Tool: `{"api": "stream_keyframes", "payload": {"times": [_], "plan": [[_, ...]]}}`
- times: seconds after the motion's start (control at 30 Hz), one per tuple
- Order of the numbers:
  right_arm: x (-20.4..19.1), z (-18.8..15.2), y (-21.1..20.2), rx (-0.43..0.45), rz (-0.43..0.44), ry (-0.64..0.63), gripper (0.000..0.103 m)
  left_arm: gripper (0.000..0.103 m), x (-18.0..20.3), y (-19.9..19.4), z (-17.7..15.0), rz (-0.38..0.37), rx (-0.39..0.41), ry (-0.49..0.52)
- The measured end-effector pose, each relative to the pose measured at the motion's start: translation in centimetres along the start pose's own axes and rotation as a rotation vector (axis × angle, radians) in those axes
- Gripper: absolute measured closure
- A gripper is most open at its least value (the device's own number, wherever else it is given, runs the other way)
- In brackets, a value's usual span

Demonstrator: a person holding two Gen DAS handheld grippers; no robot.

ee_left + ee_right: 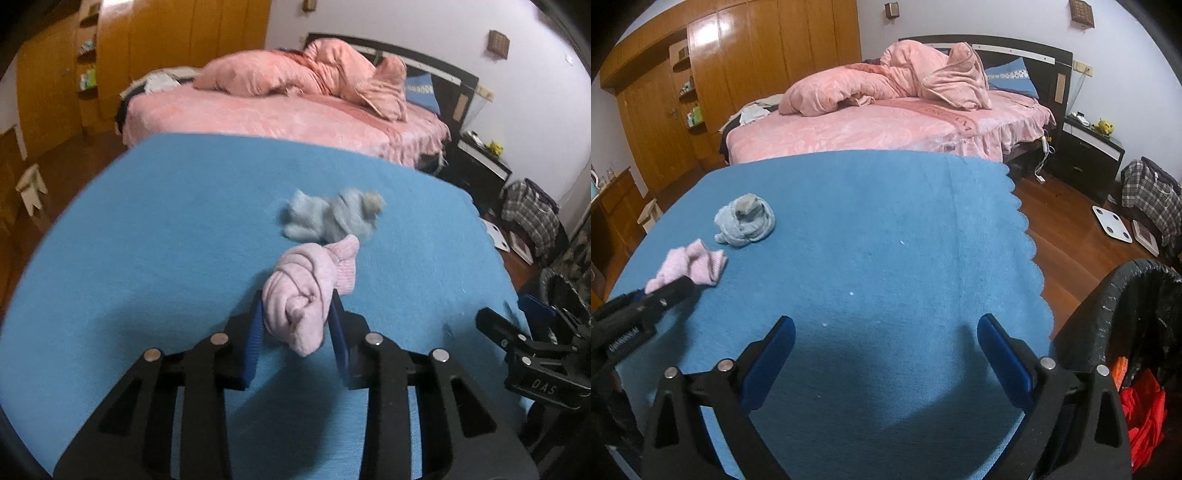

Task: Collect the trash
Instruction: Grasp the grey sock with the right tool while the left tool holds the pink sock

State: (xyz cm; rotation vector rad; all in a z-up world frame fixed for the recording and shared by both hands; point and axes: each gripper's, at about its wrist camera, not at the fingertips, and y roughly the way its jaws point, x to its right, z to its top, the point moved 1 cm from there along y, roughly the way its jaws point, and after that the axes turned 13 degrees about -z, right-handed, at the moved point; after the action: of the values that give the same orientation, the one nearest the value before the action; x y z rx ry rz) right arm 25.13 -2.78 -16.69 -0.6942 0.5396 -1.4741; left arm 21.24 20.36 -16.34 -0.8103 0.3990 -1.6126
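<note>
Pink sock (306,299), frame centre, long axis toward upper right; left gripper (297,314) fingers clamp its near end. Right gripper (886,332) fingers wide, empty.

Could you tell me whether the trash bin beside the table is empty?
Not empty: the black-lined bin holds red and orange items, seen in the right wrist view.

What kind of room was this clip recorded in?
A home bedroom, most likely: a bed with pink bedding stands behind the blue-covered table, a dark nightstand sits beside it, and a wooden wardrobe lines the far wall.
</note>
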Motion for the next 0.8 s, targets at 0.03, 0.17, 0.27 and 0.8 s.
{"api": "stream_keyframes", "payload": {"times": [0.03, 0.17, 0.27, 0.8], "plan": [[-0.4, 0.2, -0.1, 0.009, 0.007, -0.003, 0.007, 0.071, -0.5, -0.3, 0.3, 0.012, 0.008, 0.0], [-2.9, 1.6, 0.0, 0.033, 0.045, -0.027, 0.007, 0.071, -3.5, -1.1, 1.5, 0.067, 0.021, -0.029], [-5.1, 2.8, 0.0, 0.05, 0.067, -0.043, 0.007, 0.071, -5.8, -1.5, 2.4, 0.109, 0.024, -0.04], [-13.0, 6.0, 4.5, -0.014, 0.139, -0.13, 0.031, 0.071, -11.6, -0.5, 2.9, 0.152, -0.033, -0.087]]}}
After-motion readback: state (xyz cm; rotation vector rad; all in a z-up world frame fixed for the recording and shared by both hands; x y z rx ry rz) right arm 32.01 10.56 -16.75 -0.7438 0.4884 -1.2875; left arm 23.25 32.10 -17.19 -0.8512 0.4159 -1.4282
